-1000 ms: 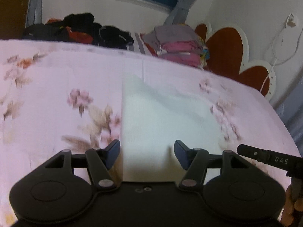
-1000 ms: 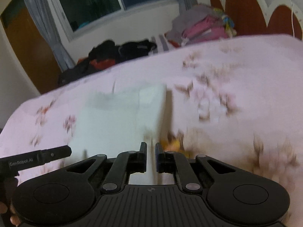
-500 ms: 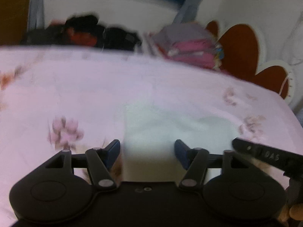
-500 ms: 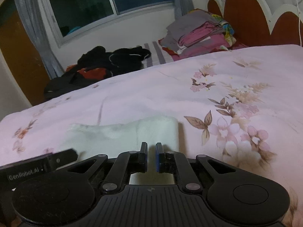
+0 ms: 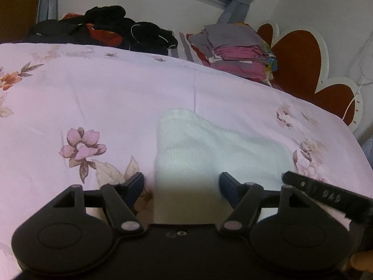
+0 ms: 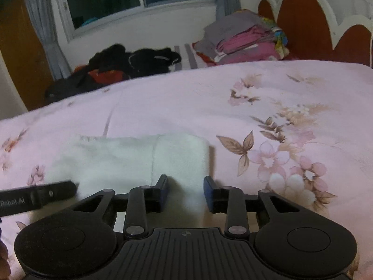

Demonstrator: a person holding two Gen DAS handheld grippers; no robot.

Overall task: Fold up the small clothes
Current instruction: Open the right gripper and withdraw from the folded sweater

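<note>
A small white knit garment (image 5: 198, 149) lies folded on the pink floral bedspread (image 5: 93, 98). It also shows in the right wrist view (image 6: 139, 158). My left gripper (image 5: 182, 184) is open, its jaws either side of the garment's near end, holding nothing. My right gripper (image 6: 185, 190) is open over the garment's near right edge, holding nothing. The right gripper's black body (image 5: 326, 193) shows at the right of the left wrist view, and the left gripper's body (image 6: 37, 196) at the left of the right wrist view.
A heap of dark clothes (image 5: 105, 28) lies at the far side of the bed. A stack of folded grey and pink clothes (image 5: 237, 46) sits by the red and white headboard (image 5: 300, 58). A window and curtains are behind.
My right gripper has opened; it was shut before. The garment has dropped from a raised sheet to lying flat on the bed. My left gripper stayed open.
</note>
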